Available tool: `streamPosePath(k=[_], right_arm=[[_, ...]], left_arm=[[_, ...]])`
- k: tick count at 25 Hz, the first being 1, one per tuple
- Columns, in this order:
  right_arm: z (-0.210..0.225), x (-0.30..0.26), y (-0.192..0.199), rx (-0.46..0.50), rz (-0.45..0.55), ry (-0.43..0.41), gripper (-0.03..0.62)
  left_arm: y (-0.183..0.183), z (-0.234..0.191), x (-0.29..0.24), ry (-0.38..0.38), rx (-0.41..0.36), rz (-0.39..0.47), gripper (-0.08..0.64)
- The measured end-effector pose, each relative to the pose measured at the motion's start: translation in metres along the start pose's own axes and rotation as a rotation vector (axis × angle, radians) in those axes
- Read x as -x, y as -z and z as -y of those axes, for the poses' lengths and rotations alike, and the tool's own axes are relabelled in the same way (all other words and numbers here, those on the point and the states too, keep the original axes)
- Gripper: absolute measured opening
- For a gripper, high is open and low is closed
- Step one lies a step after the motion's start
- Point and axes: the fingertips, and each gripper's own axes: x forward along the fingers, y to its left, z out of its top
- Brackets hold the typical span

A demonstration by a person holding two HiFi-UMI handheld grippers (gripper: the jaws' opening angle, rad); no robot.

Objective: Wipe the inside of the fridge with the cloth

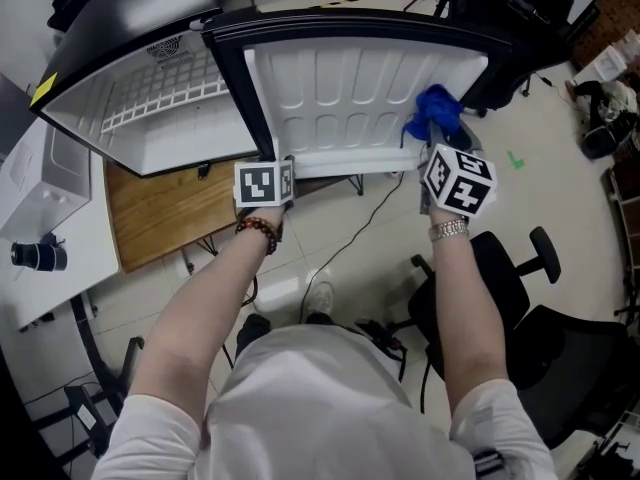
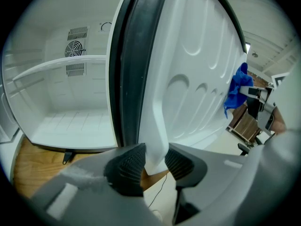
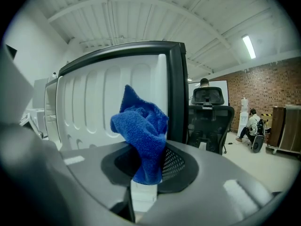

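**Two grippers at the open fridge [image 1: 120, 63] door [image 1: 350, 88], cloth [image 3: 141, 126] in the right one**

Both grippers are held by a person seen from above, arms stretched forward. A small fridge stands on a wooden board [image 1: 160, 213], and its door is swung wide so that the white moulded inner face shows.

The left gripper [image 2: 155, 161] is at the door's lower edge, near the hinge side. Its jaws are part closed and clamp the white lip of the door's lining between their ribbed pads. Past that edge, the left gripper view shows the white inside of the fridge with a shelf [image 2: 61, 65] across it.

The right gripper [image 3: 148, 161] is level with the door's other end. Its jaws are closed on a bunched blue cloth, which stands up out of them. The cloth is at the door's inner face, close to the dark outer rim, but no view shows whether it touches.

A black office chair [image 3: 211, 112] stands on the floor beyond the door, and a seated person [image 3: 254, 124] is far off by a brick wall
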Motion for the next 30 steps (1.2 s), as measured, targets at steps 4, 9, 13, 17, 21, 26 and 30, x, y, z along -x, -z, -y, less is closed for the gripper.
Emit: streamPosePath(k=[4, 9, 13, 17, 21, 26, 30], right_arm=[[-0.008, 0.003, -0.002, -0.018, 0.011, -0.019, 0.086], [-0.076, 0.010, 0.008, 0.019, 0.010, -0.180, 0.086], [-0.157, 0.009, 0.026, 0.044, -0.026, -0.361, 0.086], [-0.221, 0.004, 0.042, 0.071, -0.066, -0.507, 0.086], [-0.252, -0.008, 0.059, 0.099, -0.115, -0.572, 0.086], [-0.269, -0.023, 0.077, 0.099, -0.155, -0.594, 0.086], [-0.270, -0.032, 0.083, 0.108, -0.156, -0.577, 0.086]], left_arm=[[0.000, 0.000, -0.002, -0.001, 0.014, -0.001, 0.133], [-0.001, 0.003, -0.003, 0.008, 0.018, -0.002, 0.135], [0.000, 0.002, -0.002, 0.011, 0.026, -0.006, 0.135], [0.001, 0.003, -0.002, 0.027, 0.048, -0.010, 0.137], [0.003, 0.003, 0.000, 0.038, 0.061, -0.015, 0.138], [0.003, 0.002, -0.001, 0.037, 0.060, -0.013, 0.137], [0.003, 0.001, 0.000, 0.037, 0.055, -0.007, 0.136]])
